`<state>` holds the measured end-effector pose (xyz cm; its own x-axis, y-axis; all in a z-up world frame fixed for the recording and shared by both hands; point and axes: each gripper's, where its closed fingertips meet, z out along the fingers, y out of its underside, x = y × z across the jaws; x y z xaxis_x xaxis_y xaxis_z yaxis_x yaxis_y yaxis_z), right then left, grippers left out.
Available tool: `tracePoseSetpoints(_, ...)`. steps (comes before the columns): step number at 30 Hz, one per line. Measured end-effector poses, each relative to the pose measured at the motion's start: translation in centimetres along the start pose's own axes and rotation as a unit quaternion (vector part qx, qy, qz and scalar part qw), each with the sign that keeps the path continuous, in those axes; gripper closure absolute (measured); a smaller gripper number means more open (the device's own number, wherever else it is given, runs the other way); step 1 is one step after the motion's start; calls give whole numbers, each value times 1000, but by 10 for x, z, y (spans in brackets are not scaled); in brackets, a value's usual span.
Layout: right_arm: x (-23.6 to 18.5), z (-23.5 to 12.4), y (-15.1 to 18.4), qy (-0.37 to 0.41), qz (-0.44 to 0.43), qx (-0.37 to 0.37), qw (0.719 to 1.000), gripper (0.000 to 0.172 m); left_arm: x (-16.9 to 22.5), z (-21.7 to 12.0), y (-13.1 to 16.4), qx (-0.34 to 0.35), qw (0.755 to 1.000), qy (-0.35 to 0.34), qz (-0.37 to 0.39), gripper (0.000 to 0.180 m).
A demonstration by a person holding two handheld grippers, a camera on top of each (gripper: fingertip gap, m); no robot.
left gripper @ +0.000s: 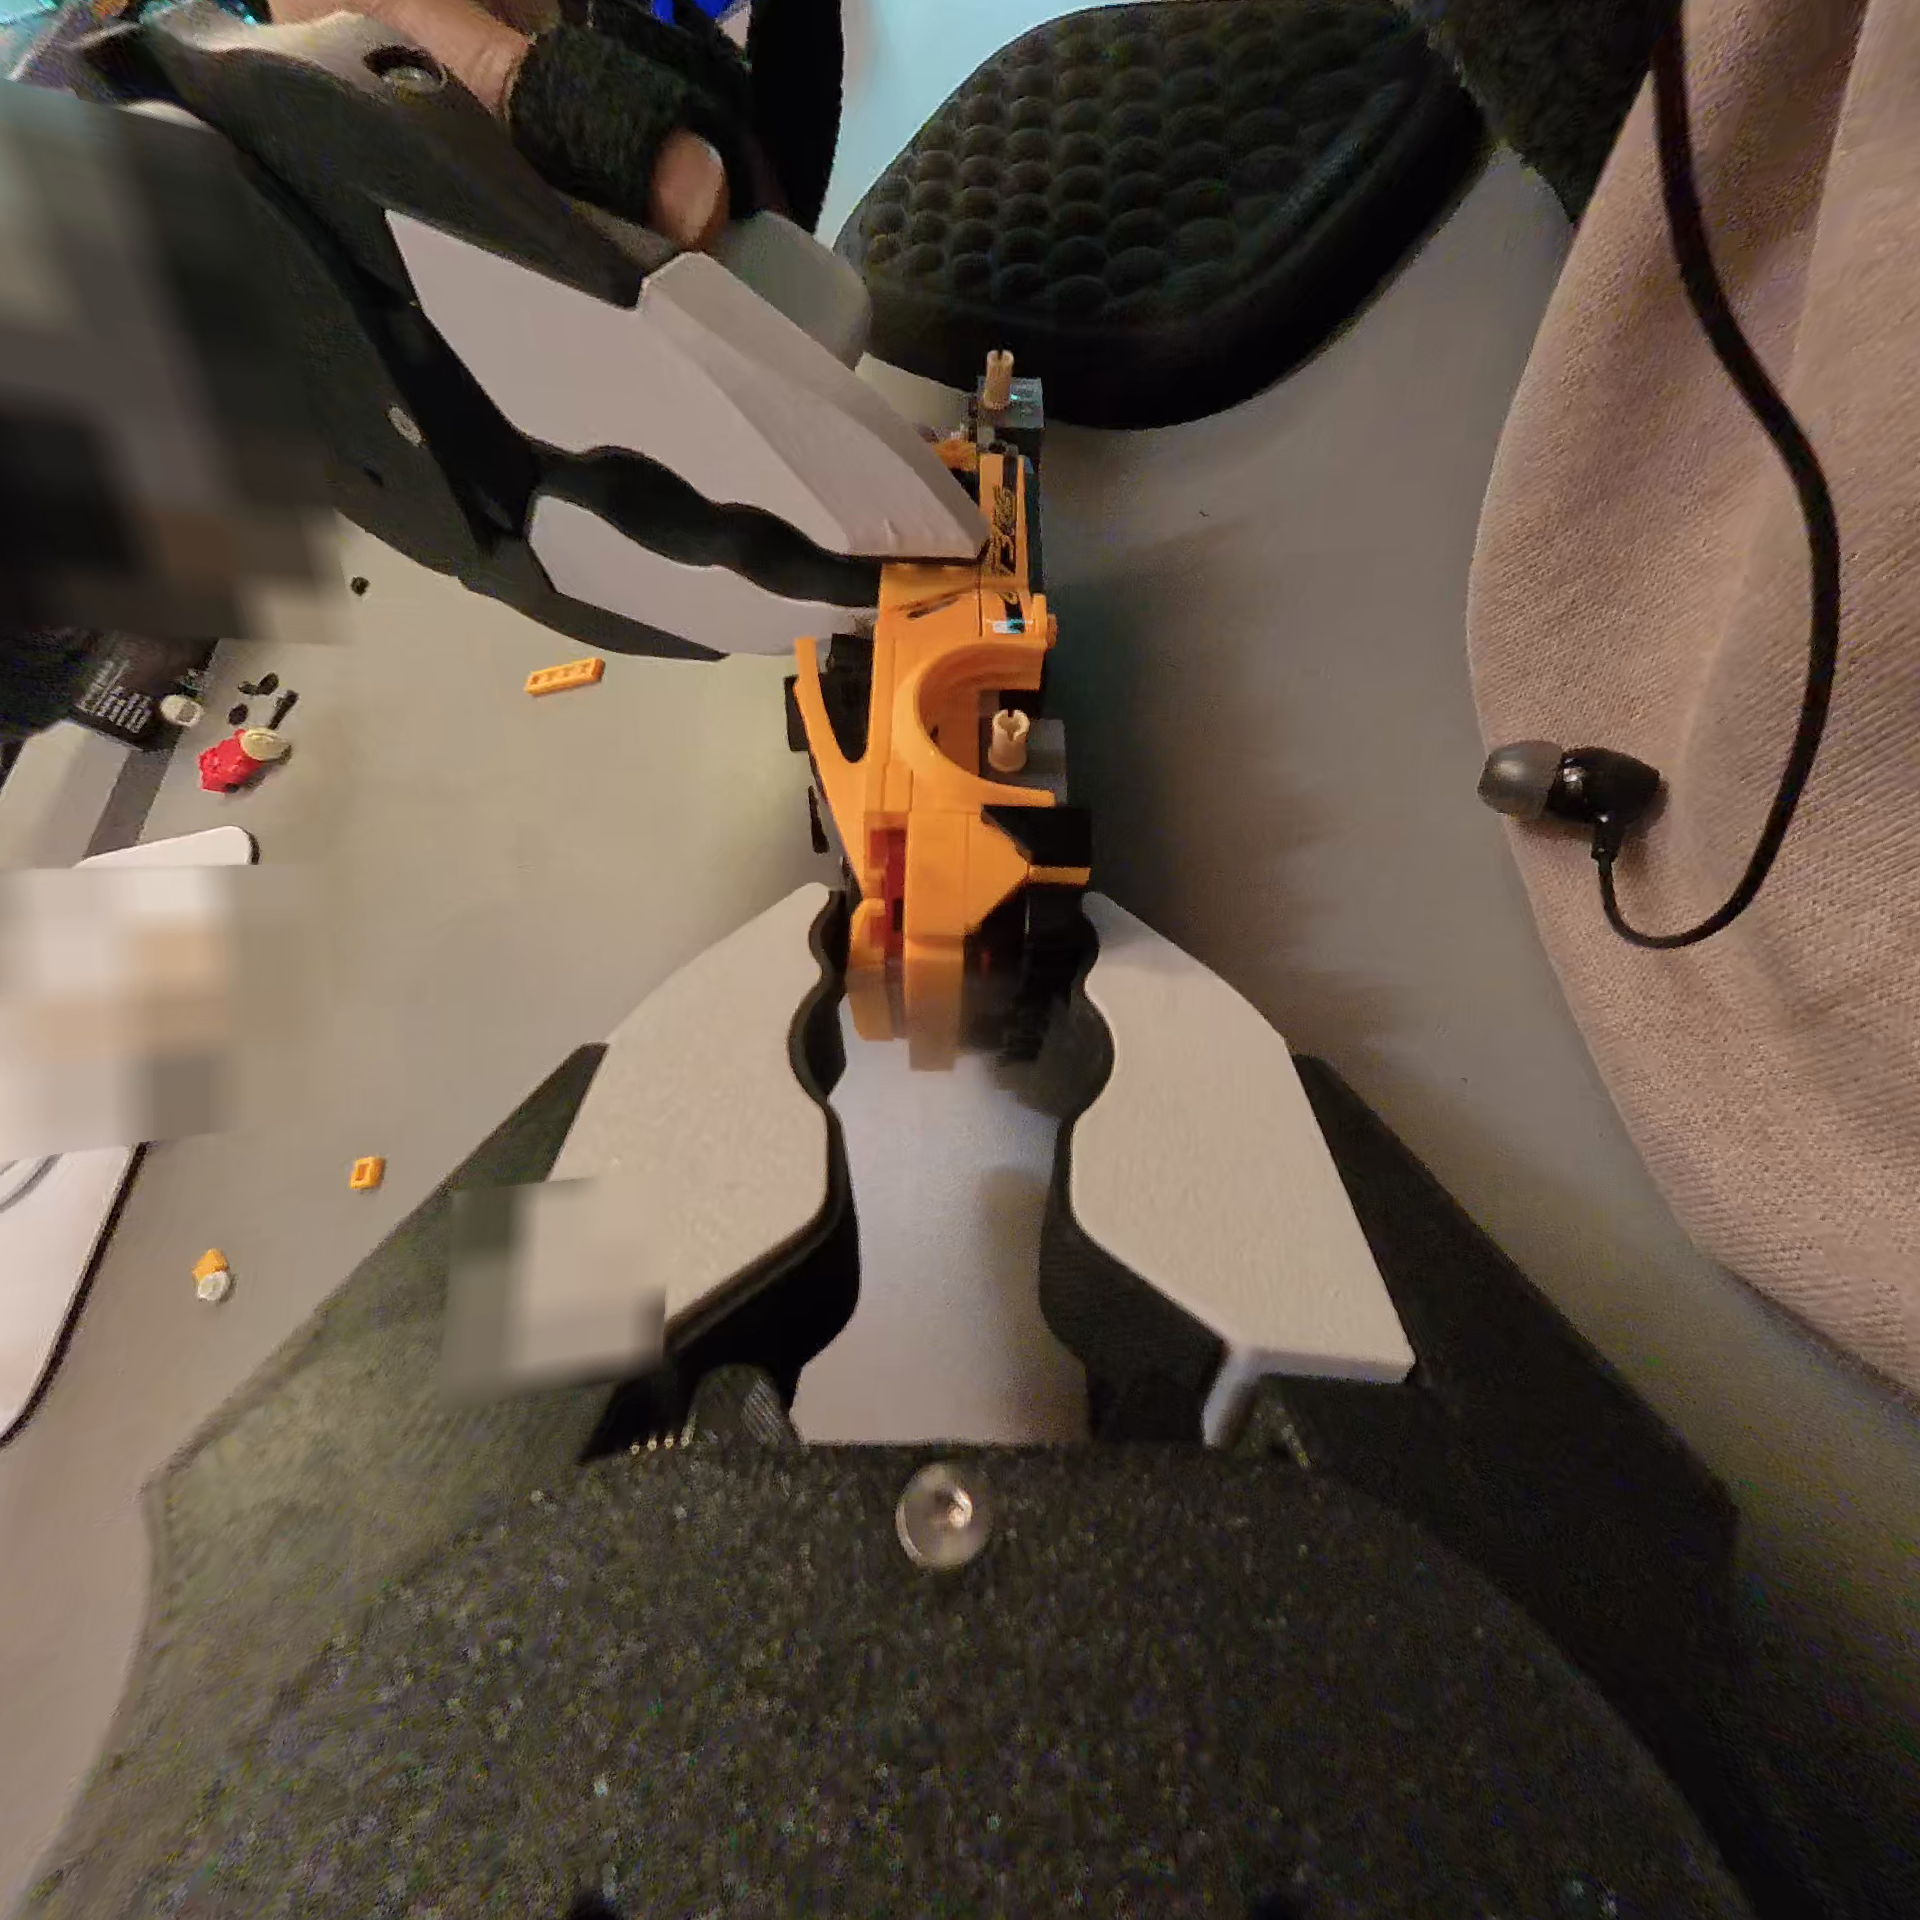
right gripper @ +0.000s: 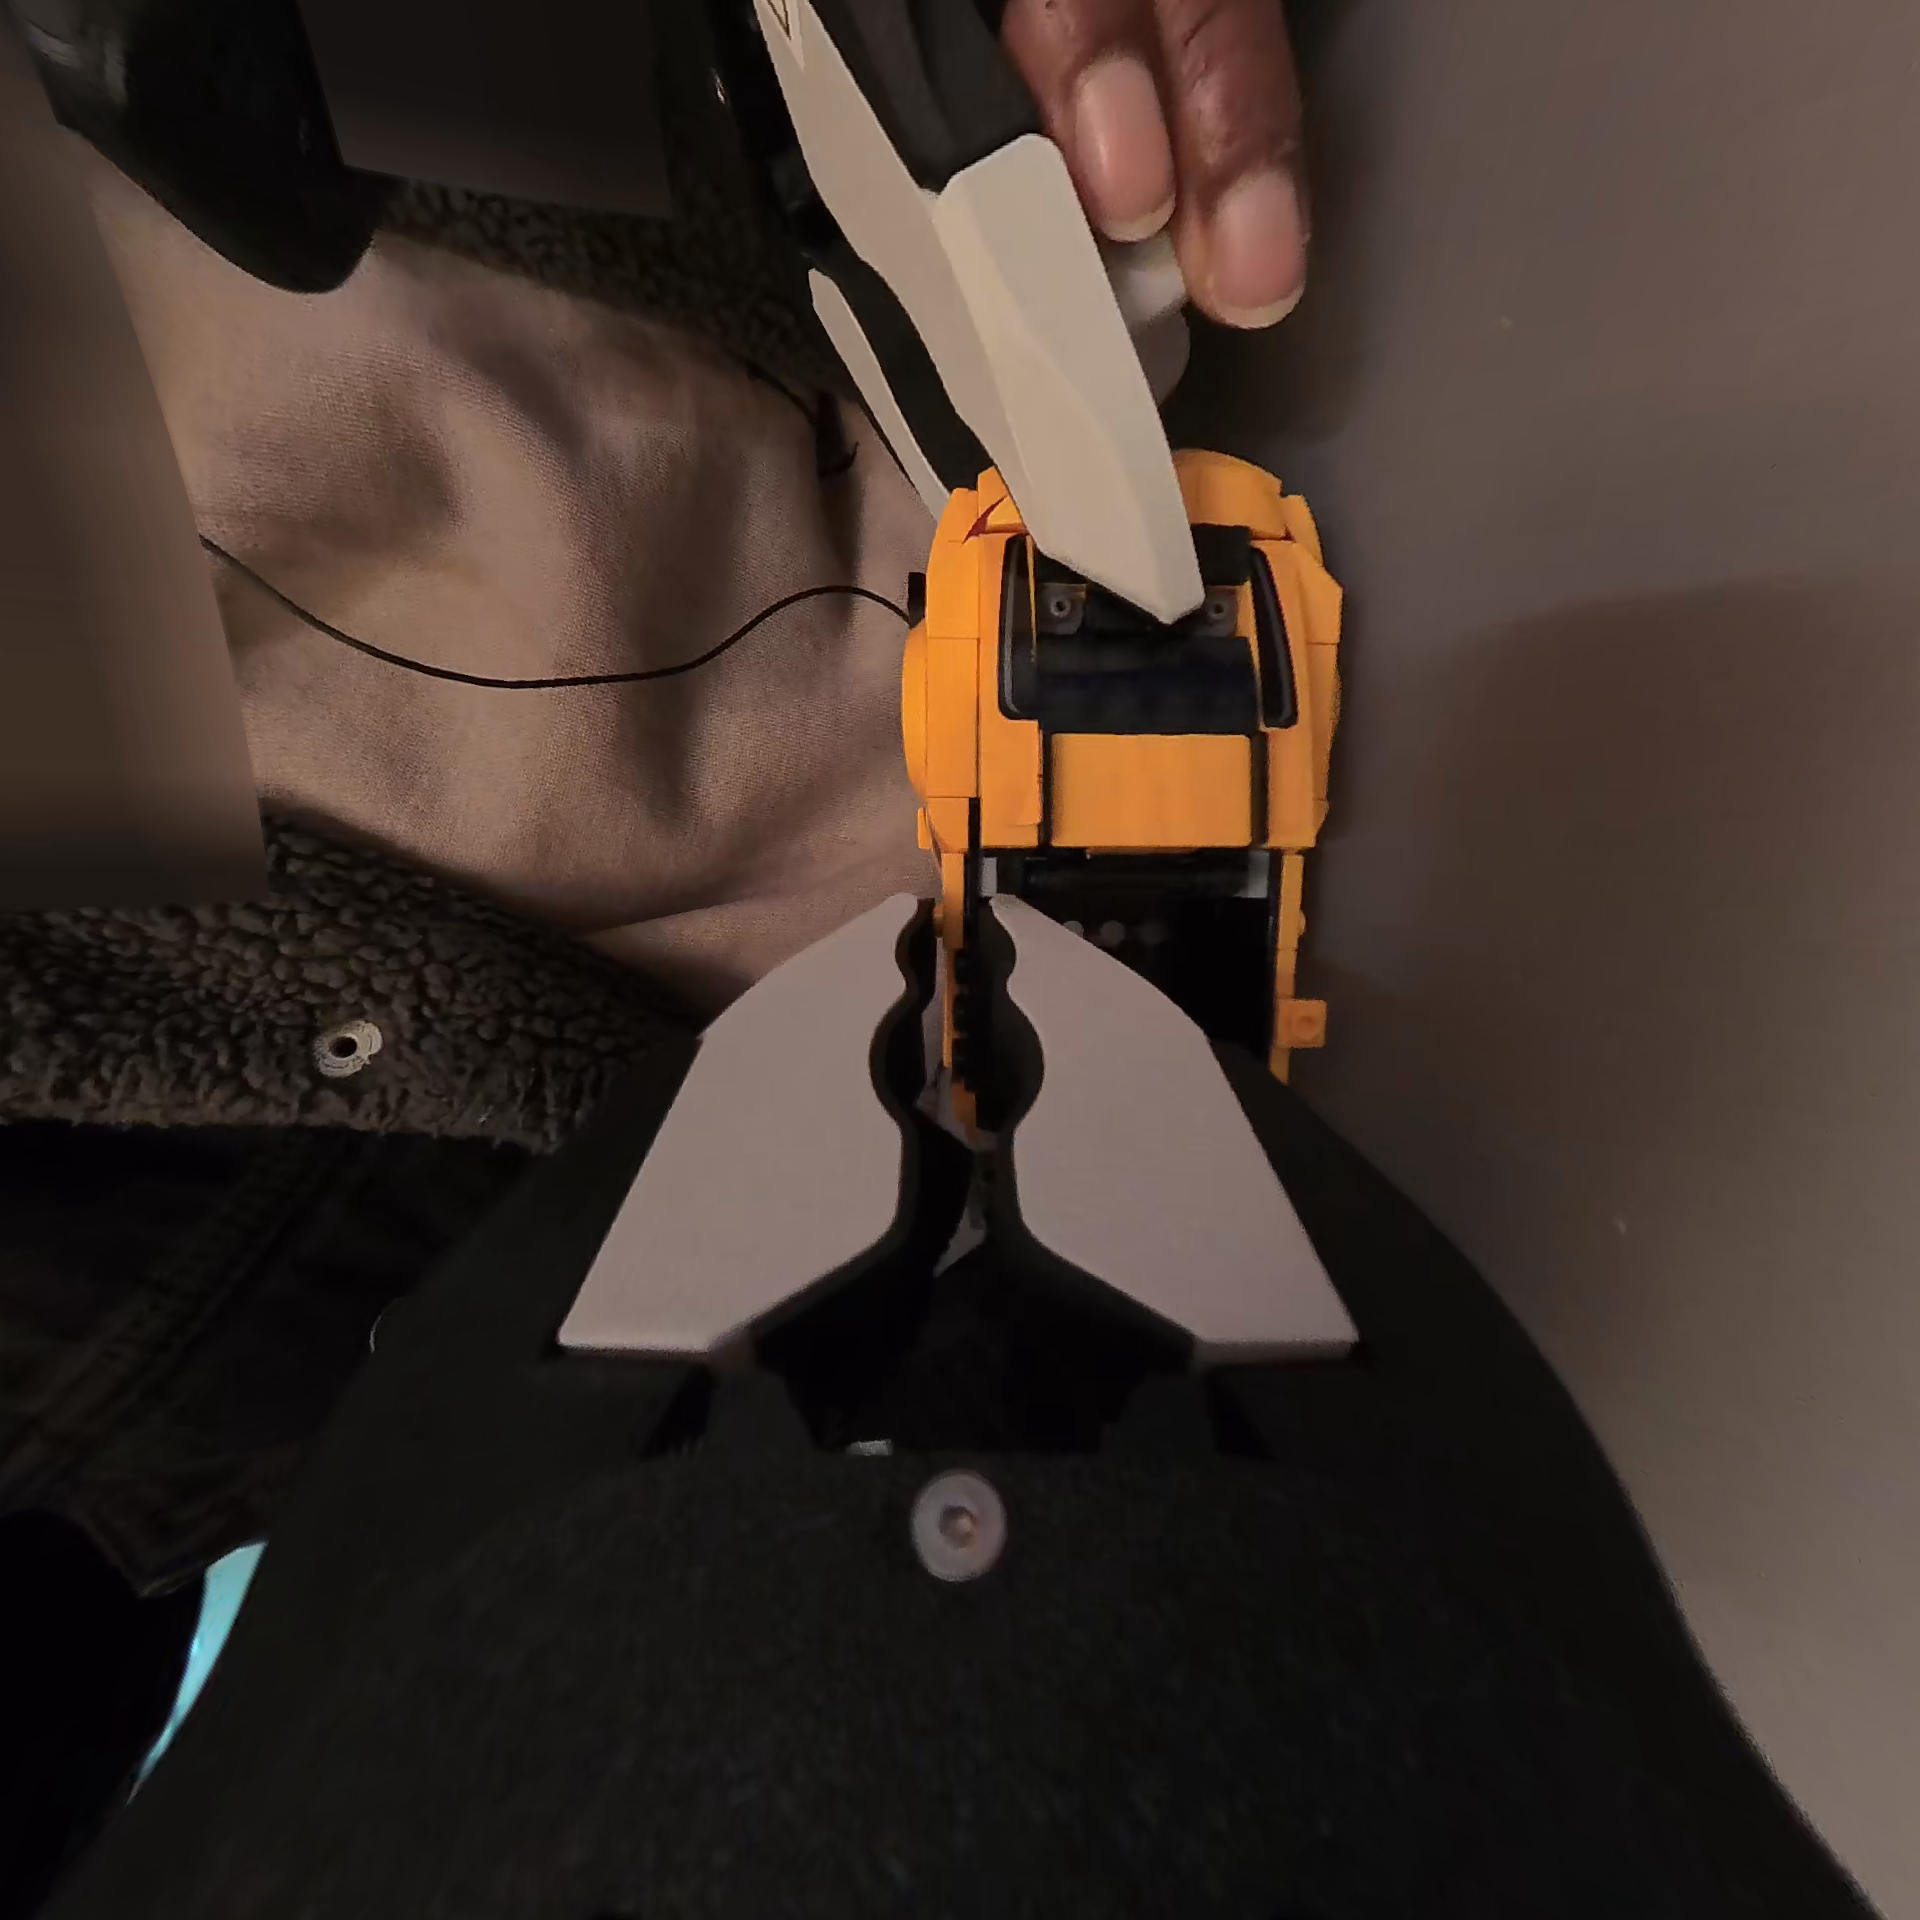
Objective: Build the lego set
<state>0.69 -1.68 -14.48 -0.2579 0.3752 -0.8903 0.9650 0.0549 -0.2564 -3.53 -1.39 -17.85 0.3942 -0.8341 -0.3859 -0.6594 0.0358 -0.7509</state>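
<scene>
An orange and black toy-brick car (left gripper: 935, 748) is held over the grey table (left gripper: 520, 935) between both grippers. My left gripper (left gripper: 961, 935) is shut on one end of the car, with a pad pressed on each side. My right gripper (left gripper: 914, 561) comes in from the upper left and grips the car farther along. In the right wrist view the right gripper (right gripper: 958, 914) is shut on the thin orange and black side wall of the car (right gripper: 1143, 769). A finger (right gripper: 1039, 364) of the left gripper reaches the car's far end from above.
A black textured case (left gripper: 1143, 208) lies behind the car. A black earbud (left gripper: 1569, 784) with its cable rests on beige cloth (left gripper: 1714, 520) at the right. Loose bricks lie at the left: an orange plate (left gripper: 564, 675), a red piece (left gripper: 234, 764), a small orange piece (left gripper: 366, 1172). About 6 centimetres separates my left fingertips from my right.
</scene>
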Motion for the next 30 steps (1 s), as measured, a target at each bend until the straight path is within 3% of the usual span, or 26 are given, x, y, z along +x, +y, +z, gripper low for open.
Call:
tracePoseSetpoints(14,-2,5,0,28,10,11,1000,164,4,0,-1,7,1000,6,15,142)
tracePoseSetpoints(18,-5,2,-4,28,14,37,999,157,3,0,1,5,1000,4,12,142)
tracePoseSetpoints(25,0,2,-5,43,55,66,995,164,1,1,2,-4,1000,0,9,142)
tracePoseSetpoints(30,-1,6,-2,49,66,44,996,165,2,1,2,-10,1000,-3,17,142)
